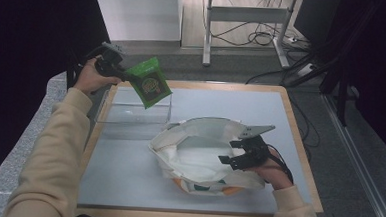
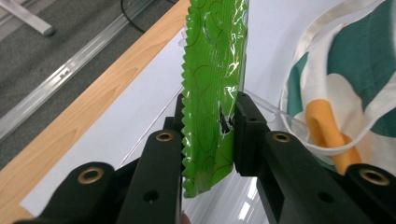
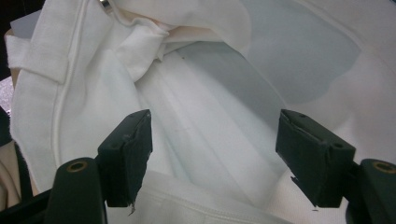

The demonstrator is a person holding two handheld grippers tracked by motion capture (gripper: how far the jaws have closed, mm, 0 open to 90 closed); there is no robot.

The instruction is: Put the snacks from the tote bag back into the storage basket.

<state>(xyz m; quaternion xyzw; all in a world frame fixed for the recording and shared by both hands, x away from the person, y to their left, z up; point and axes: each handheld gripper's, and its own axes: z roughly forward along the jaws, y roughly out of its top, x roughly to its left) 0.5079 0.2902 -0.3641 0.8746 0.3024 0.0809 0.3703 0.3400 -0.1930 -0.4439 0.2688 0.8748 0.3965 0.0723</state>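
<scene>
Green packet (image 2: 212, 93): clamped by left gripper (image 2: 208, 135), top cut off at frame edge. Right gripper (image 3: 212, 154): spread wide inside the white bag (image 3: 201, 107), nothing gripped.

A bright green packet (image 1: 150, 81) with swirl markings; a white cloth bag (image 1: 198, 159) patterned teal and orange.

Right gripper (image 3: 215, 154): jaws spread wide.
Both black pads hang over the white bag's (image 3: 196, 121) open interior (cloth creased).
</scene>
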